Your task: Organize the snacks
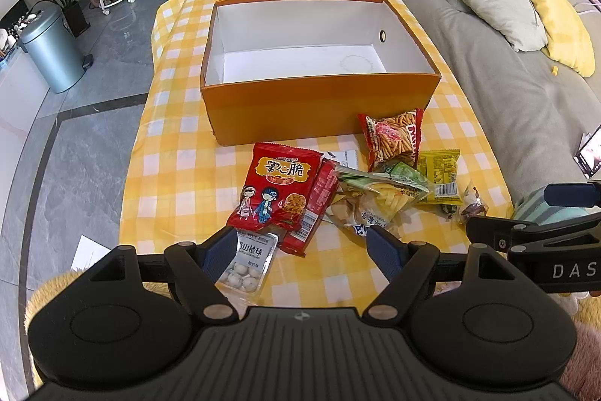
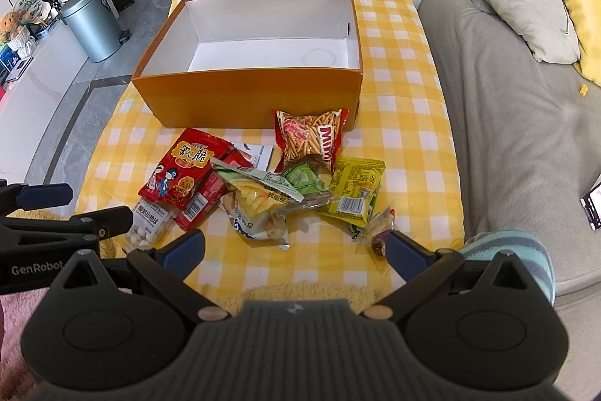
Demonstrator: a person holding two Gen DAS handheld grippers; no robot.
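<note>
Blue-padded left gripper (image 1: 302, 250) jaws wide open, empty | right gripper (image 2: 295, 247) jaws wide open, empty | snacks (image 2: 259, 183) untouched

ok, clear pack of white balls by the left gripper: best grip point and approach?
Take the clear pack of white balls by its near bottom edge, coming low from the front with the left gripper. It lies flat, its far end tucked under the red cartoon bag, so only the near end is free. Both grippers are open.
</note>
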